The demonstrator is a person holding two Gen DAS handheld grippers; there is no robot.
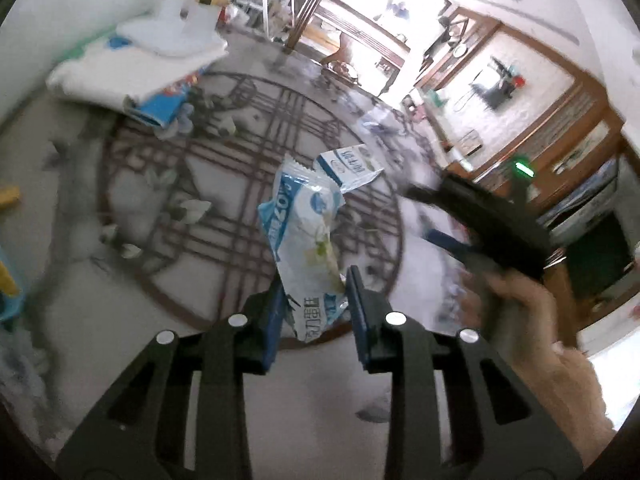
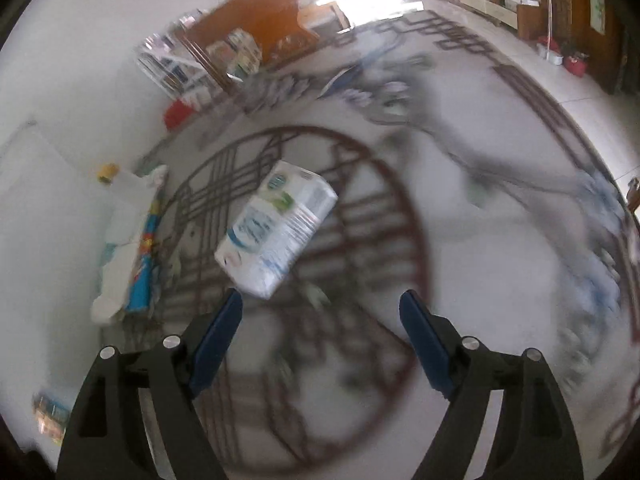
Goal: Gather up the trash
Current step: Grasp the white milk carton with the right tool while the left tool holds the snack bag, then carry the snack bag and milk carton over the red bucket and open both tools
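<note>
**Wrapper in hand, carton next**

Left wrist view: the left gripper (image 1: pixel 314 300) is clenched on a crumpled blue-and-white wrapper (image 1: pixel 304 236), which hangs clear above the patterned floor (image 1: pixel 120 208). The pads pinch only its near end, so the step calls for a firm squeeze and a smooth carry; a loose bag like this could slip if swung hard. Beyond it, a small blue-and-white carton (image 1: pixel 350 166) lies on the floor, and the right hand (image 1: pixel 516 304) with its black tool shows at the right. No bin shows here.

Right wrist view: the right gripper (image 2: pixel 322 312) stands released, nothing between its pads, pointing down at the carton (image 2: pixel 276 228) lying just beyond its left finger (image 2: pixel 218 340). It should centre over the carton's narrow sides before closing. The picture is blurred.
</note>
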